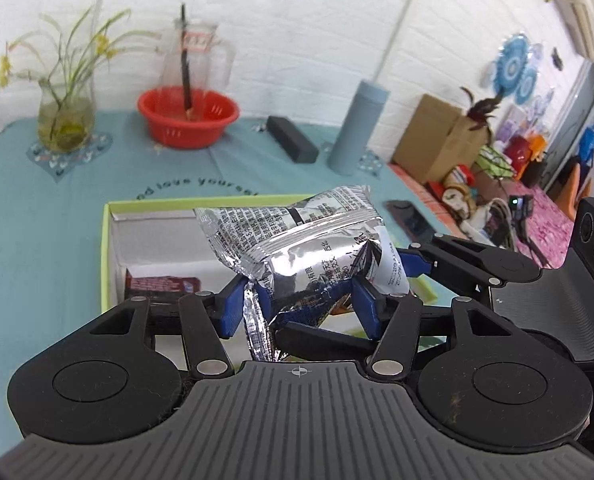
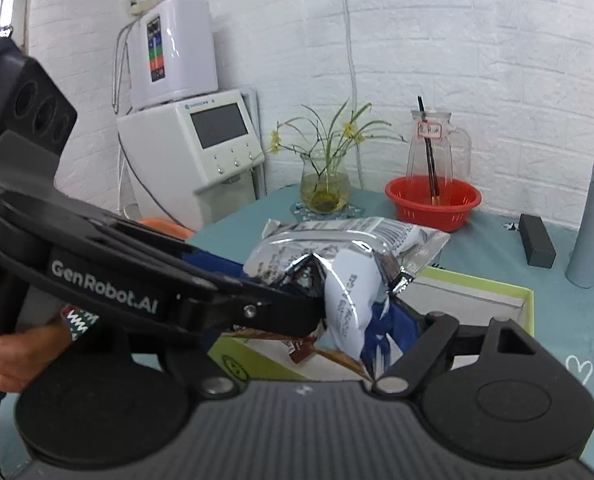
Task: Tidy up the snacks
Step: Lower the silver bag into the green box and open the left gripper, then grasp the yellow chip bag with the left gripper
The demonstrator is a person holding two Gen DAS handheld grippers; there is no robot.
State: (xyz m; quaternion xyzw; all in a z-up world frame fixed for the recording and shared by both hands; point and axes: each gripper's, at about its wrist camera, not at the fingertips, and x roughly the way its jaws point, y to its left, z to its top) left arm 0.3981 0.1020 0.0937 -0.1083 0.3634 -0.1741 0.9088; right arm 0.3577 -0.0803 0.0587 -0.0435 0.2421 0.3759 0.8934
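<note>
Clamping silver snack packet: left gripper, right gripper both pinch it | green-rimmed box: red packet inside | red basket: glass pitcher.

1. Snack packet: shiny silver foil with black printed text and a white panel.
2. Fingers: blue pads on black arms.
3. Box: lime-green rim, grey-white inside.
4. Tabletop: teal cloth with dark lettering.
5. Basket, at 11 o'clock from the box: red-orange, slotted.
6. Flask, at 1 o'clock: pale blue.
7. Case: matte black.
8. Wall: white painted brick.
</note>
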